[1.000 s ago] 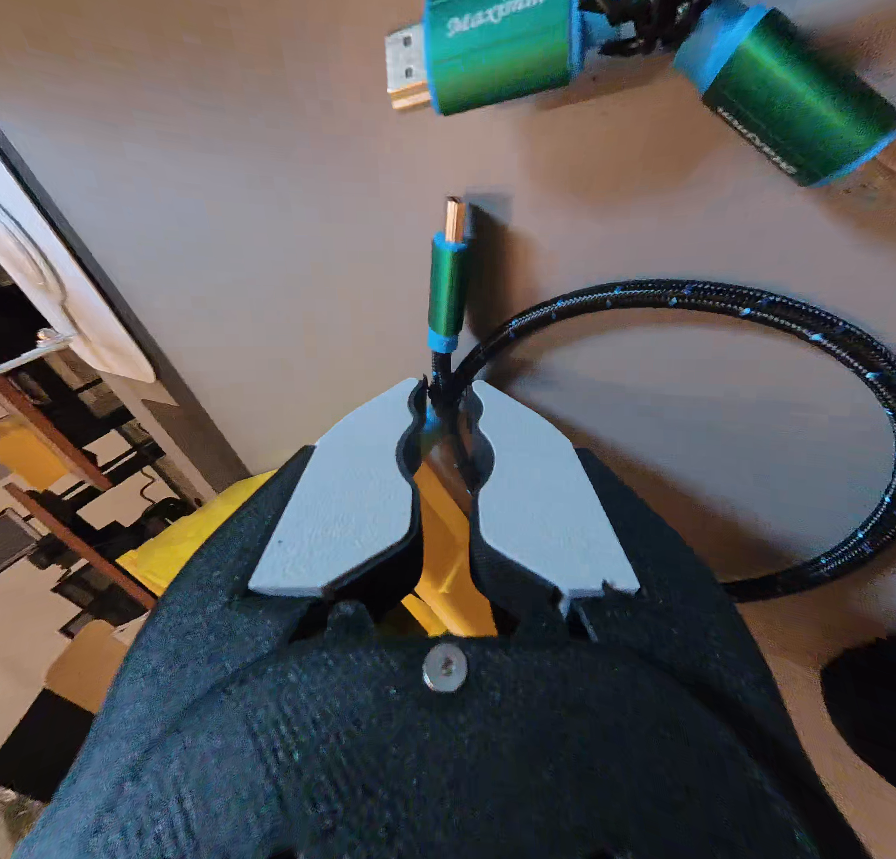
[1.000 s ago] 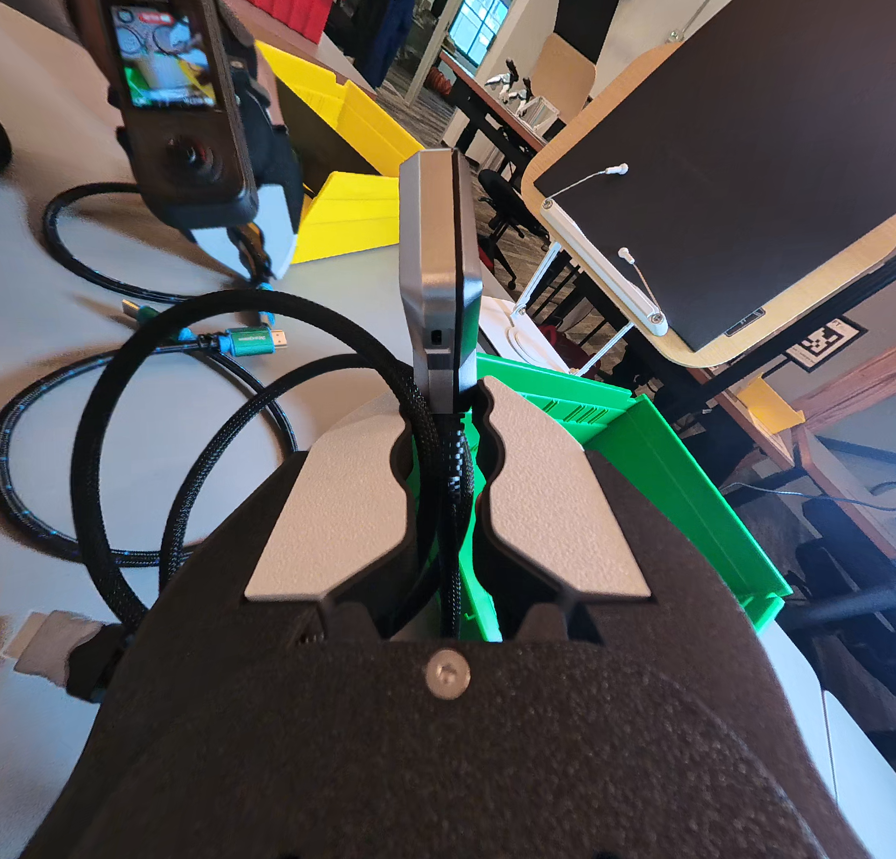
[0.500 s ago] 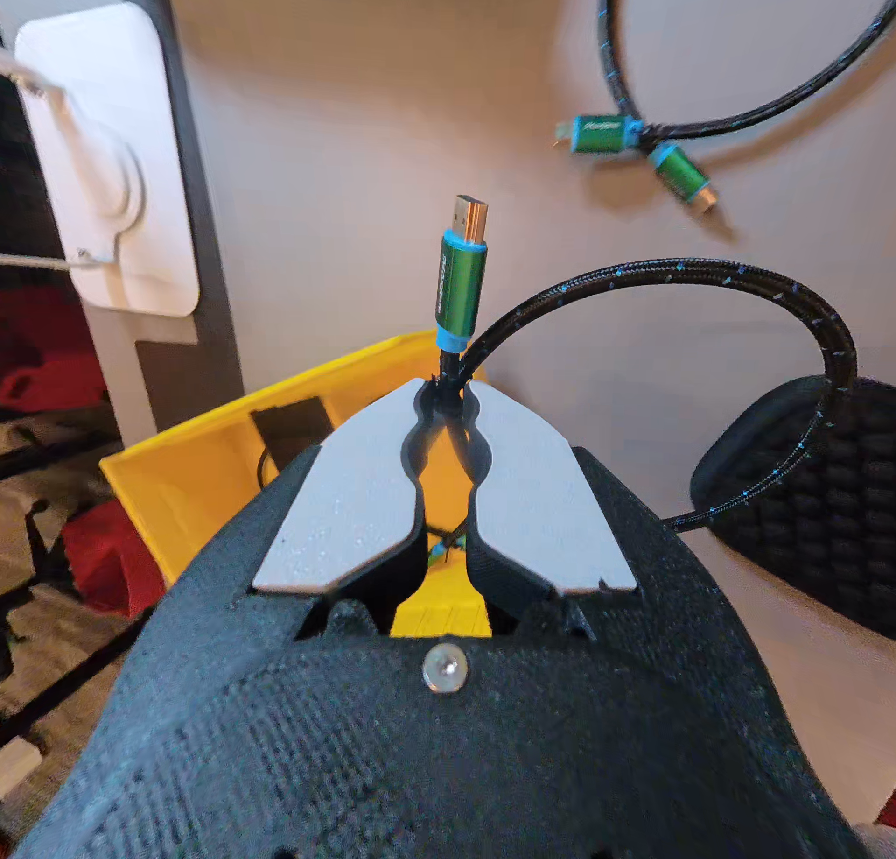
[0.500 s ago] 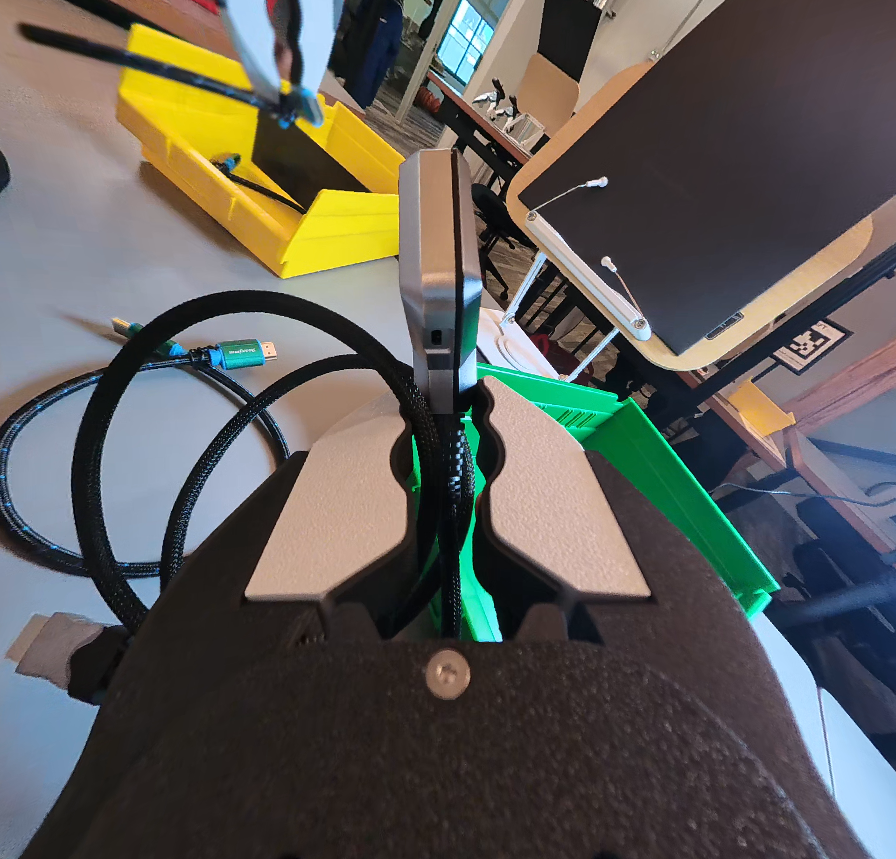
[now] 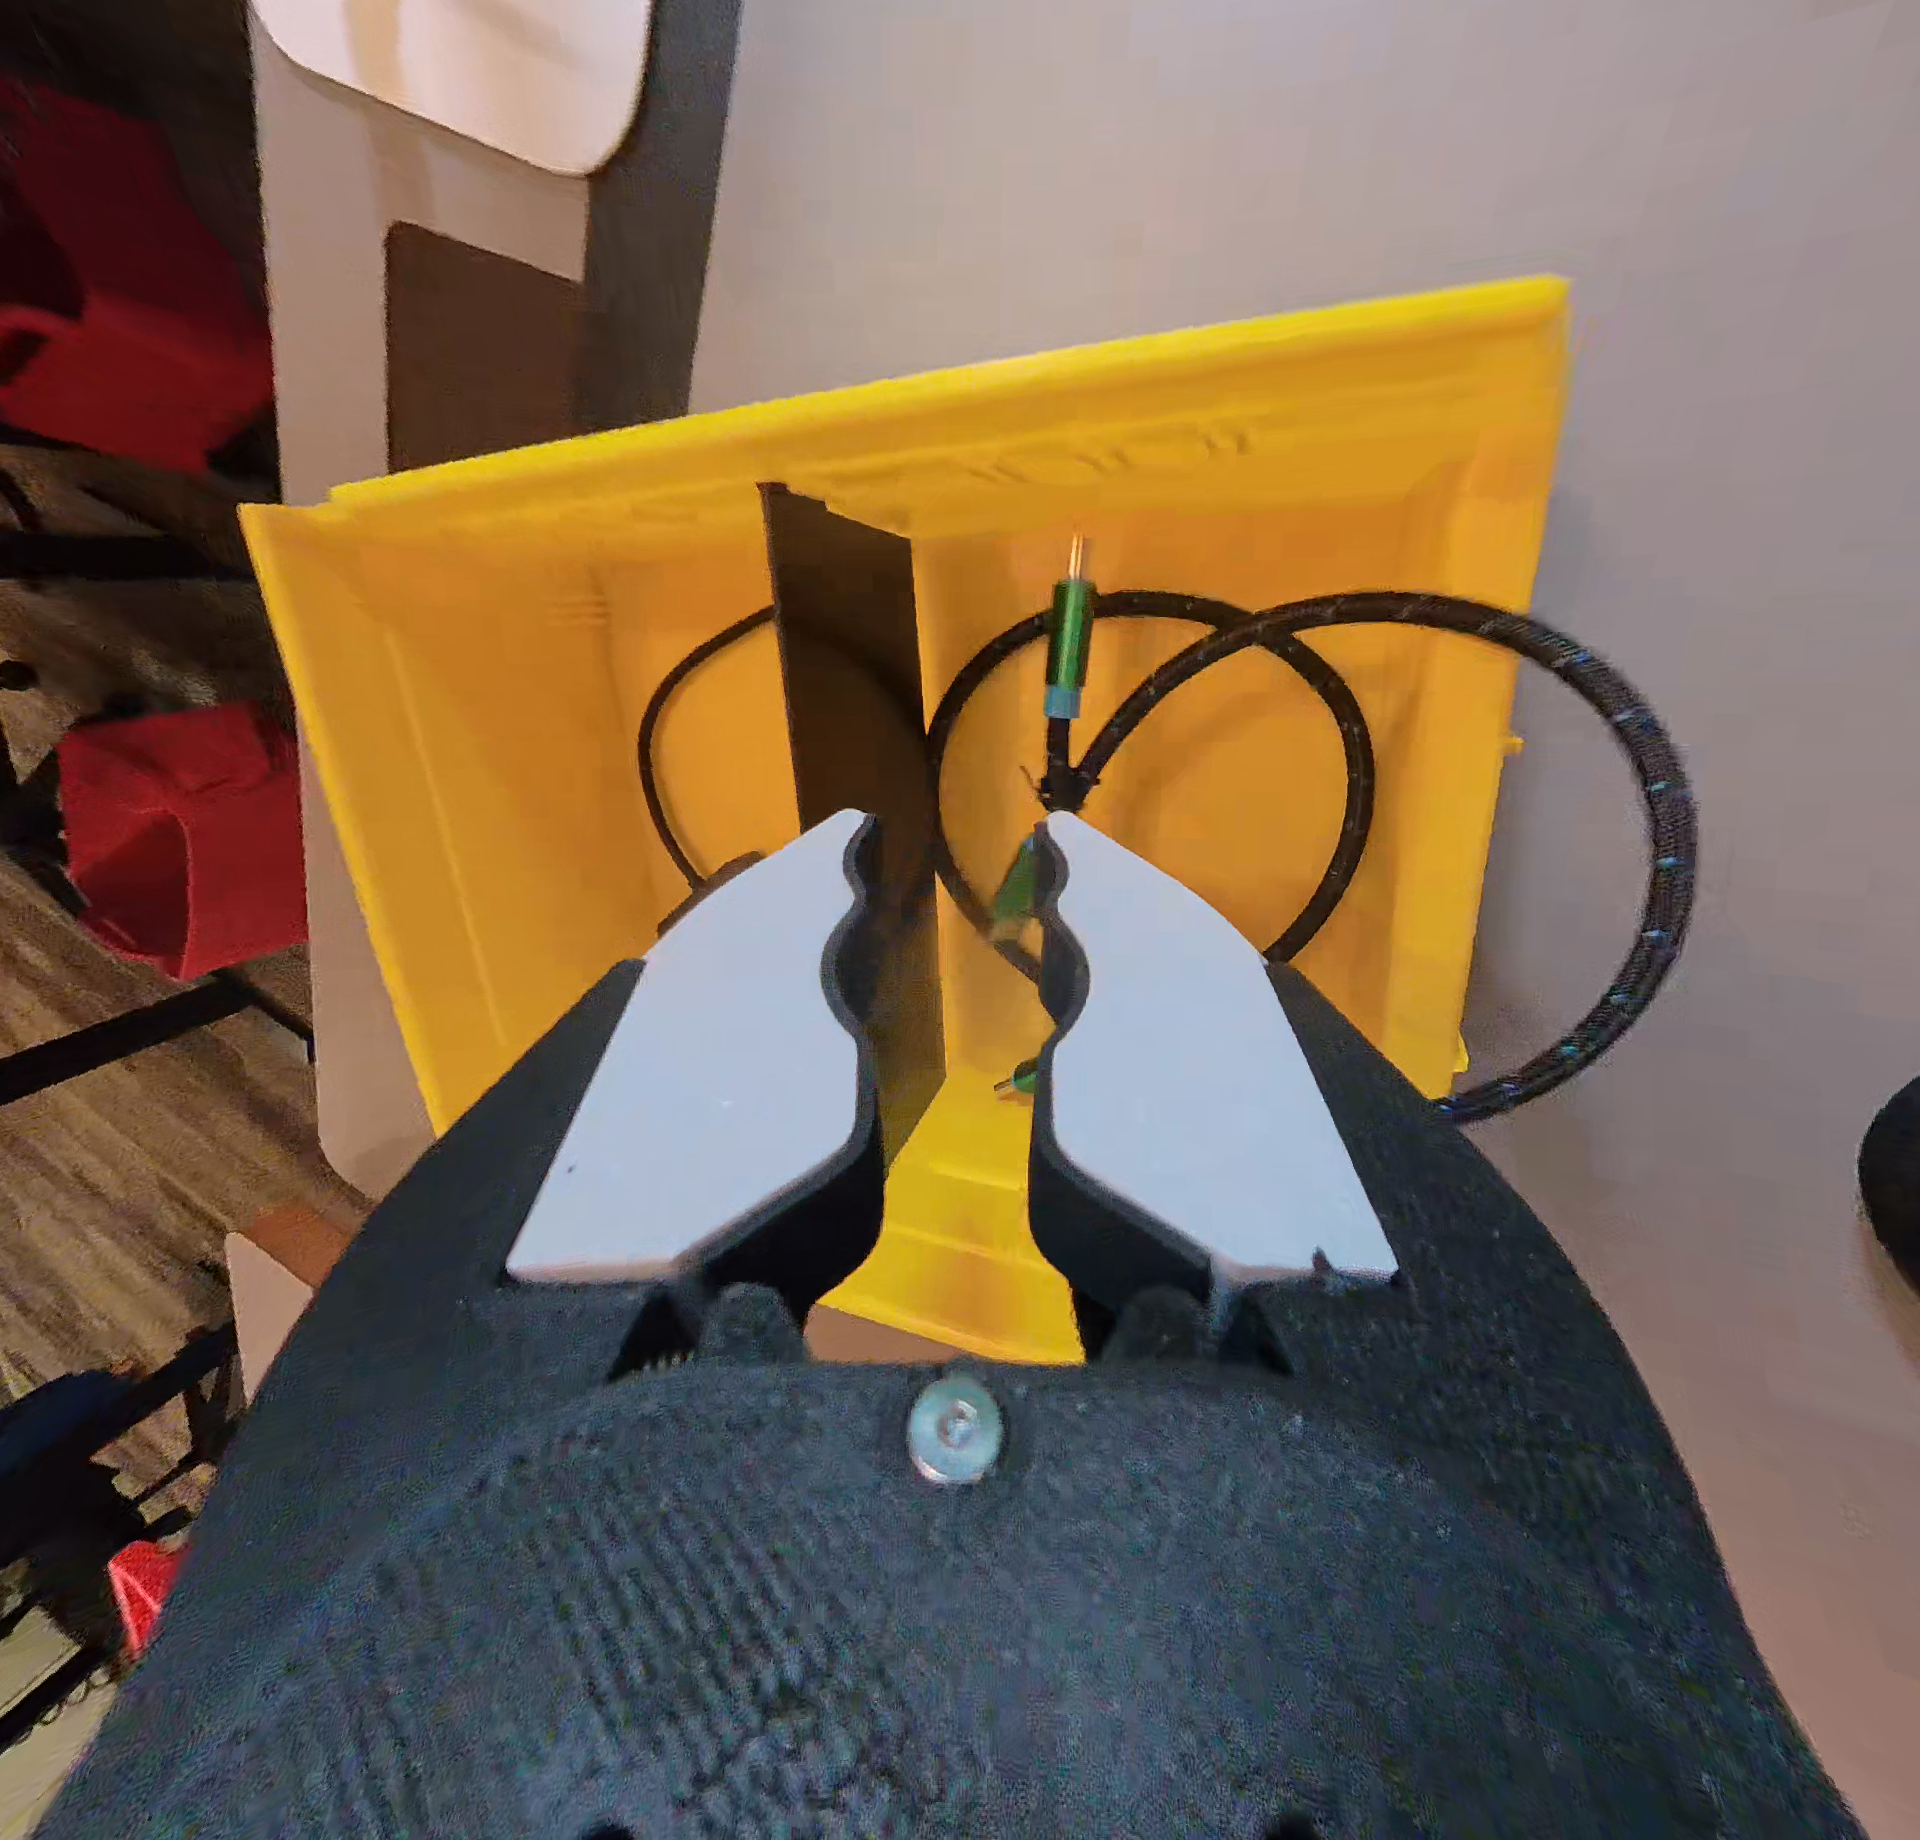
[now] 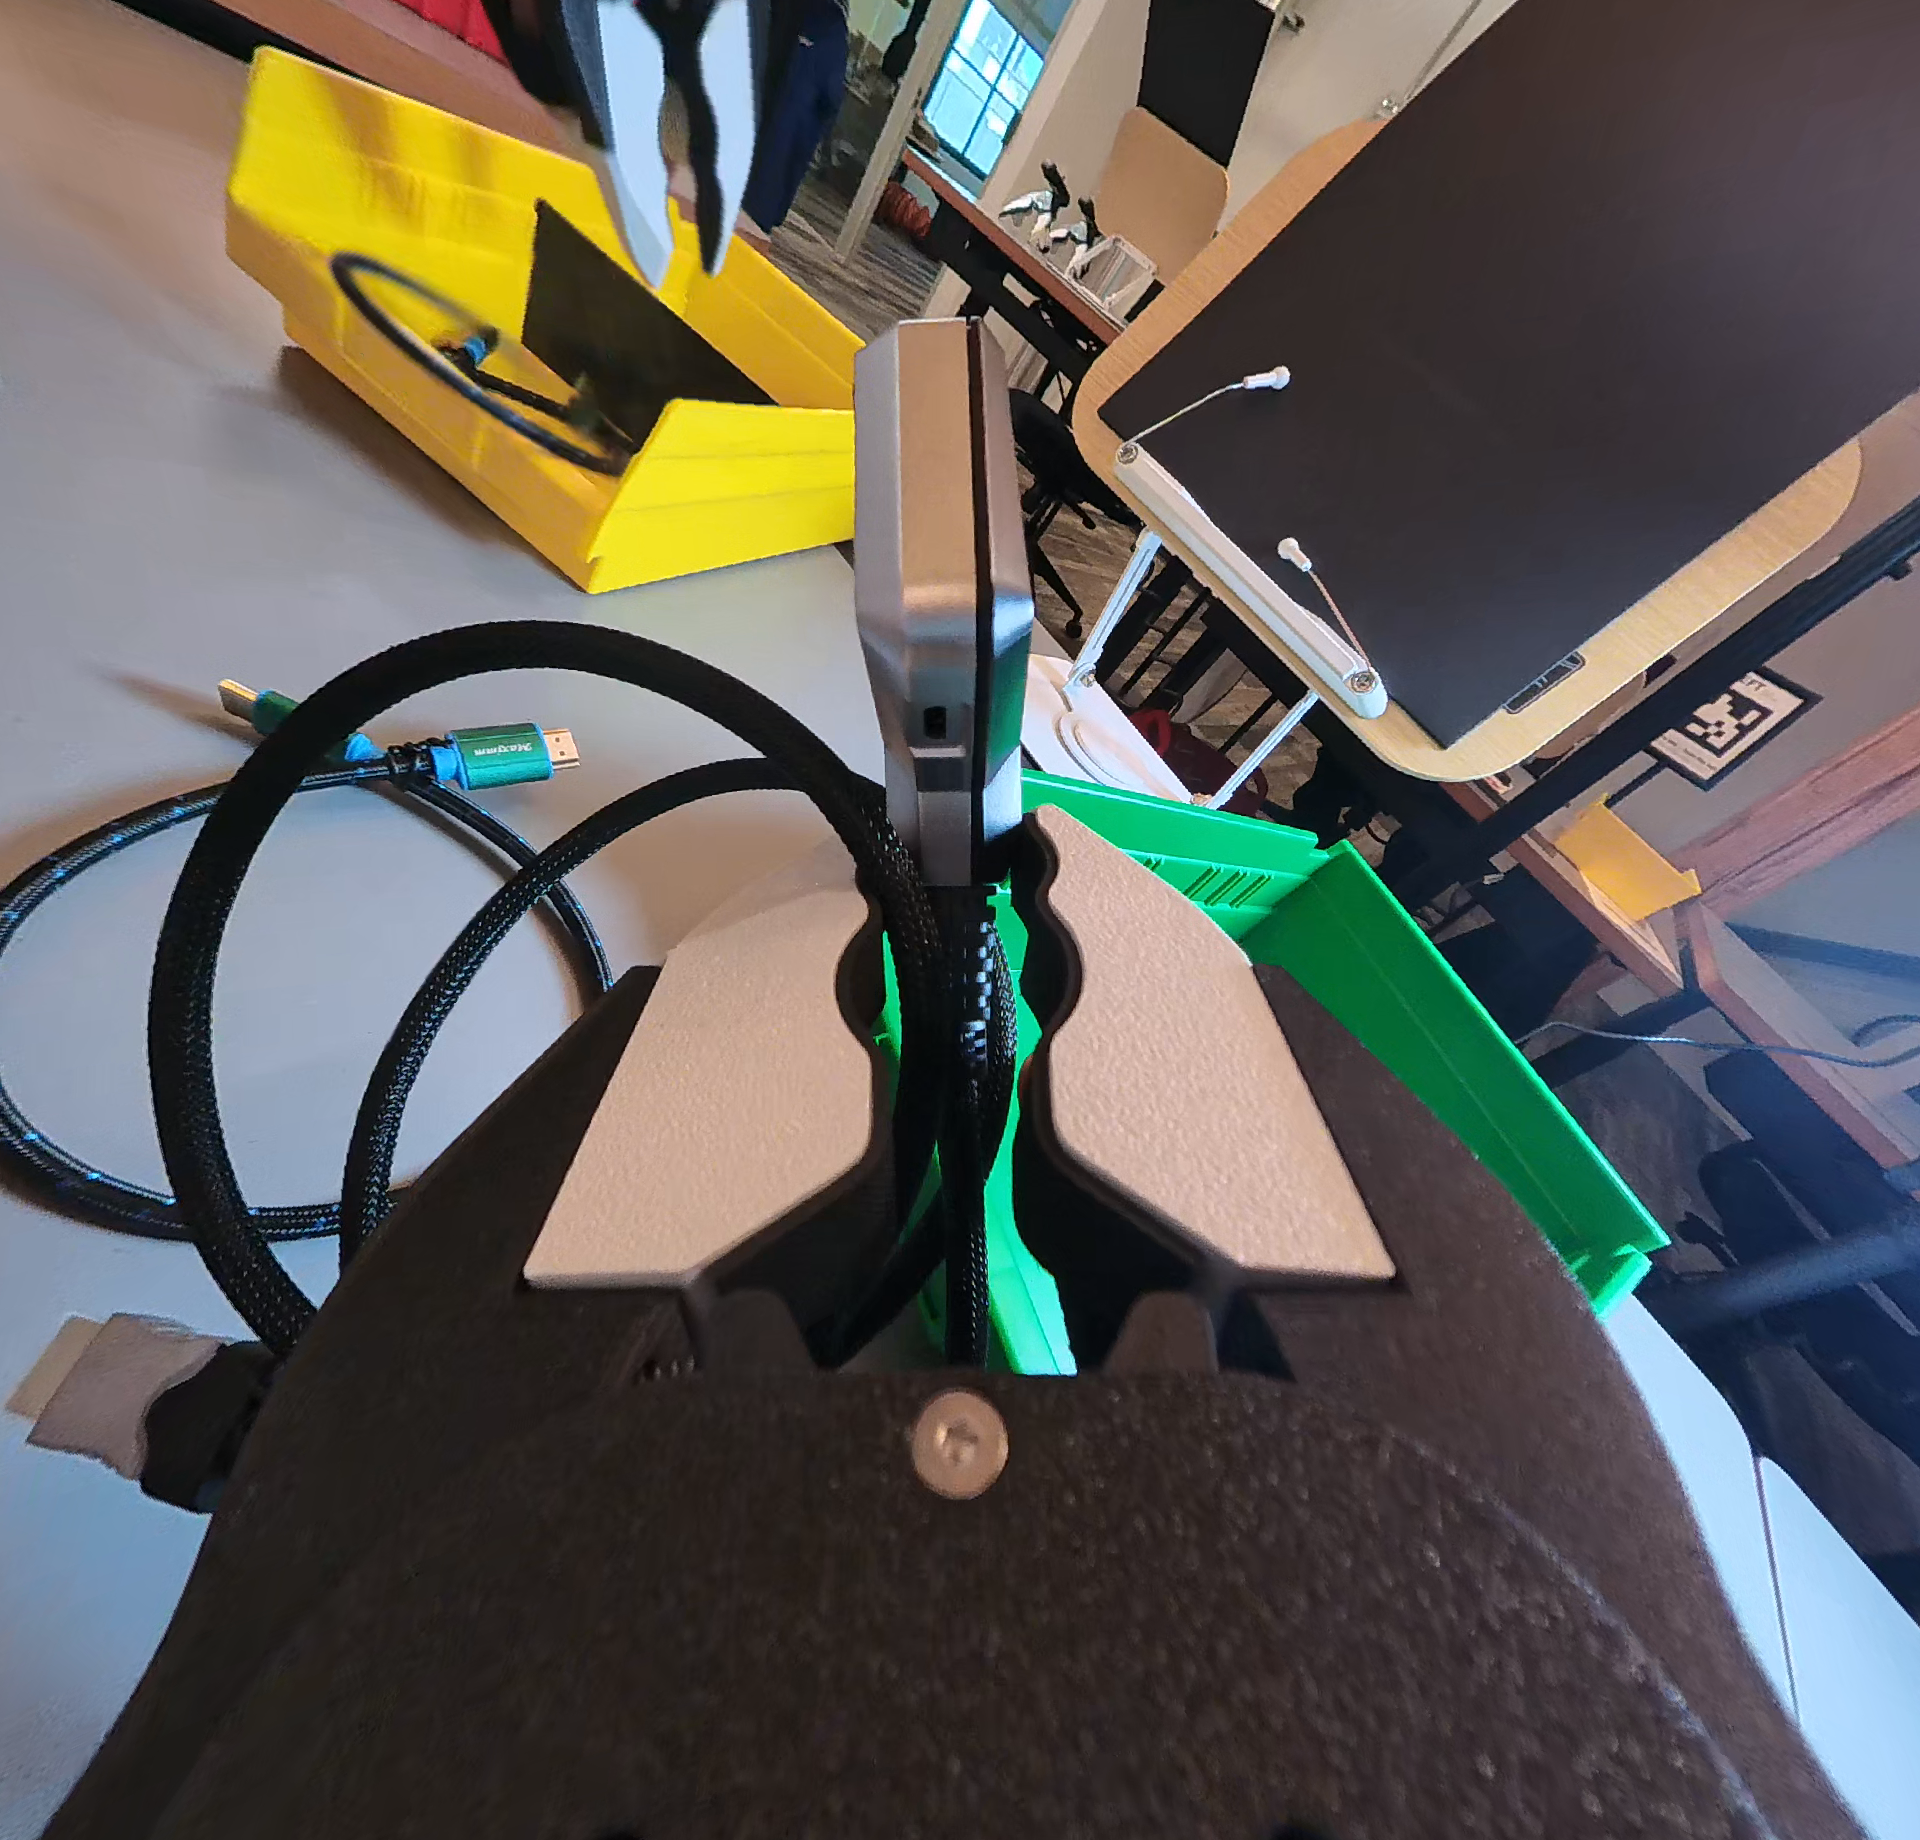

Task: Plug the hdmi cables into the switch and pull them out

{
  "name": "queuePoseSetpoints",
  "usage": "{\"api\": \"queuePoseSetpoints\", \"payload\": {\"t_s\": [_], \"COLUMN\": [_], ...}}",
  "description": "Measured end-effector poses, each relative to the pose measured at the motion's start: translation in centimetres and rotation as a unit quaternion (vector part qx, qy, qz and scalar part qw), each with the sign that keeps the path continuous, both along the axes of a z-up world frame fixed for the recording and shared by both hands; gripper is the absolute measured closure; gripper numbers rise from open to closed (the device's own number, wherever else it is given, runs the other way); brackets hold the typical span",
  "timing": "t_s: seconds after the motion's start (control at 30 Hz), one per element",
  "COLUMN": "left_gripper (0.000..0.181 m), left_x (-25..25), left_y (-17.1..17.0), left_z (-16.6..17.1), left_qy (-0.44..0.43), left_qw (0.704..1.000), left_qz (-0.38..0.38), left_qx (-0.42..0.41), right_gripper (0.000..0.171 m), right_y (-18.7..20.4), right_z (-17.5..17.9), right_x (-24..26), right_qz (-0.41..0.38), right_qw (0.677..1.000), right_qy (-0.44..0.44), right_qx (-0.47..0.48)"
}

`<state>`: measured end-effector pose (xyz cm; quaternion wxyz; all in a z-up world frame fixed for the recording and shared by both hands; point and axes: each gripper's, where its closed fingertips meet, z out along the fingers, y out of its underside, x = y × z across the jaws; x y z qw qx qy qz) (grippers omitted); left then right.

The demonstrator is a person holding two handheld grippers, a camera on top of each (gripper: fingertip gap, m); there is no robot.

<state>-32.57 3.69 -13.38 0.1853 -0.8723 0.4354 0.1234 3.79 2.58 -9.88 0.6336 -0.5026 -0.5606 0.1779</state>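
Observation:
My left gripper [image 5: 954, 834] is open and empty, hovering over the yellow bin [image 5: 1039, 408]. A braided HDMI cable with a green plug [image 5: 1067, 637] lies coiled in the bin's right compartment, with one loop hanging over the right wall. My right gripper [image 6: 951, 876] is shut on the lower end of the grey switch [image 6: 935, 564], which stands upright, with its black braided lead running back between the fingers. The left gripper also shows in the right wrist view [image 6: 681, 252] above the bin [image 6: 416, 159]. Another green-plugged HDMI cable [image 6: 499, 756] lies on the table.
A black divider [image 5: 842, 647] splits the yellow bin. A thick black cable [image 6: 208, 855] loops on the table to a grey plug [image 6: 104, 1385]. A green bin [image 6: 1403, 1011] sits beyond the right gripper at the table edge. A black pad [image 5: 1891, 1198] is at the right.
My left gripper carried the green-plugged cable over the yellow bin and opened; the cable now lies in the bin. The right gripper and the switch have stayed put.

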Motion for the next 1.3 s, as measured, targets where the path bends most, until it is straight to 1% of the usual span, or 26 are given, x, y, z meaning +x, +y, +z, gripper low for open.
{"api": "queuePoseSetpoints", "payload": {"t_s": [0.1,0.17,0.2,0.27,0.33,0.37,0.43,0.5,0.6,0.63,0.73,0.8,0.87,1.0,1.13,1.23,1.27,1.3], "left_gripper": [0.148,0.148,0.148,0.148,0.148,0.150,0.153,0.154,0.155,0.153,0.147,0.143,0.145,0.149,0.158,0.166,0.180,0.181], "left_x": [3.1,6.6,8.7,13.2,16.8,18.2,20.1,21.6,22.6,22.7,23.2,23.9,24.6,25.4,26.8,26.7,26.3,26.0], "left_y": [0.2,-0.7,-1.5,-3.6,-5.6,-6.1,-6.8,-7.1,-7.3,-7.3,-7.4,-7.1,-6.9,-5.7,-4.8,-3.9,-3.5,-3.2], "left_z": [3.3,4.5,4.6,3.6,1.4,0.2,-2.4,-4.4,-6.9,-7.6,-9.0,-9.1,-9.2,-9.9,-9.5,-7.4,-6.1,-4.4], "left_qy": [-0.054,-0.083,-0.098,-0.123,-0.128,-0.127,-0.131,-0.168,-0.218,-0.231,-0.284,-0.340,-0.373,-0.320,-0.278,-0.259,-0.254,-0.255], "left_qw": [0.997,0.993,0.990,0.983,0.977,0.976,0.978,0.977,0.970,0.967,0.952,0.933,0.922,0.946,0.958,0.960,0.959,0.954], "left_qz": [-0.014,-0.053,-0.078,-0.129,-0.168,-0.176,-0.160,-0.132,-0.090,-0.078,-0.059,-0.034,-0.017,-0.034,-0.071,-0.102,-0.110,-0.122], "left_qx": [0.057,0.072,0.069,0.054,0.033,0.030,0.010,-0.016,-0.064,-0.078,-0.101,-0.109,-0.105,-0.038,0.001,0.042,0.068,0.101], "right_gripper": [0.149,0.149,0.149,0.149,0.149,0.149,0.149,0.149,0.149,0.149,0.149,0.149,0.149,0.149,0.149,0.149,0.149,0.149], "right_y": [-0.1,-0.2,-0.2,-0.3,-0.4,-0.5,-0.5,-0.5,-0.4,-0.3,0.0,0.0,0.0,-0.1,-0.2,0.0,0.0,0.1], "right_z": [-0.1,-0.1,0.0,0.0,0.2,0.3,0.5,0.8,1.3,1.4,1.3,1.3,1.2,1.0,1.1,1.4,1.4,1.4], "right_x": [-0.1,-0.2,-0.3,-0.3,-0.4,-0.4,-0.3,-0.2,0.1,0.2,0.4,0.5,0.4,0.2,0.2,0.4,0.4,0.4], "right_qz": [0.001,0.002,0.002,0.003,0.002,0.002,0.001,-0.001,-0.007,-0.008,-0.010,-0.010,-0.009,-0.010,-0.014,-0.017,-0.017,-0.017], "right_qw": [1.000,1.000,1.000,1.000,1.000,1.000,1.000,1.000,0.999,0.999,0.999,0.999,0.999,0.999,0.999,0.999,0.999,0.999], "right_qy": [-0.002,-0.003,-0.002,-0.001,0.001,0.004,0.010,0.018,0.029,0.031,0.031,0.030,0.028,0.024,0.026,0.032,0.034,0.036], "right_qx": [0.001,0.002,0.002,0.003,0.004,0.004,0.006,0.013,0.021,0.020,0.020,0.020,0.021,0.027,0.031,0.032,0.030,0.028]}}
